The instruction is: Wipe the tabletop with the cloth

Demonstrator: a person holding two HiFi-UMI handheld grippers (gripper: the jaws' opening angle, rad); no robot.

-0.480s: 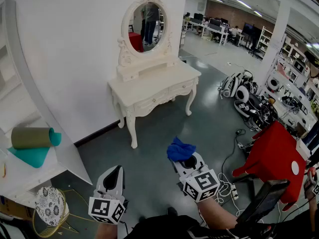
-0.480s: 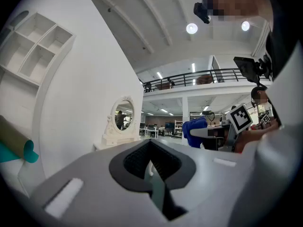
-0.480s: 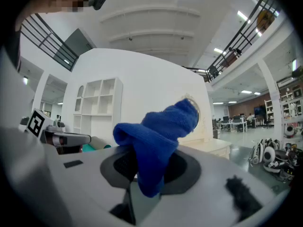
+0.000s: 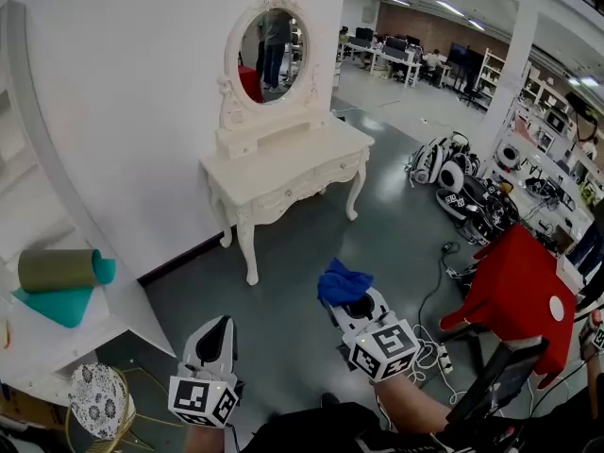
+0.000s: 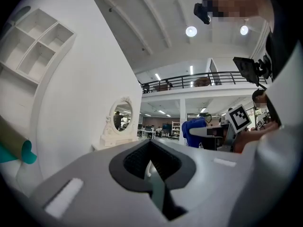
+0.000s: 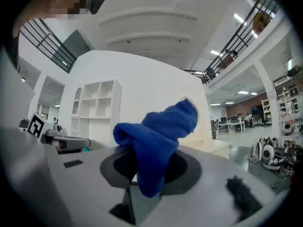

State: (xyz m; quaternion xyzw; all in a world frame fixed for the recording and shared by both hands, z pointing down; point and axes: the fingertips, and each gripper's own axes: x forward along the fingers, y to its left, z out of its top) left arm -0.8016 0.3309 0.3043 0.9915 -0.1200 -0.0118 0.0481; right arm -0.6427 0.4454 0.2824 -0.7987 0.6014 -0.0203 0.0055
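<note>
The white dressing table [image 4: 283, 170] drifts slightly left in the upper middle, well apart from the blue cloth [image 4: 342, 282] still pinched in the right gripper [image 4: 356, 307] at lower centre, with the left gripper [image 4: 219, 326] closed and empty, so wiping seemingly hasn't begun.

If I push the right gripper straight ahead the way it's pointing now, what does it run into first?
Probably the white dressing table. The right gripper, shut on the blue cloth, points across the grey floor toward the table's front edge. Nothing shows in between, though depth is hard to judge.
</note>
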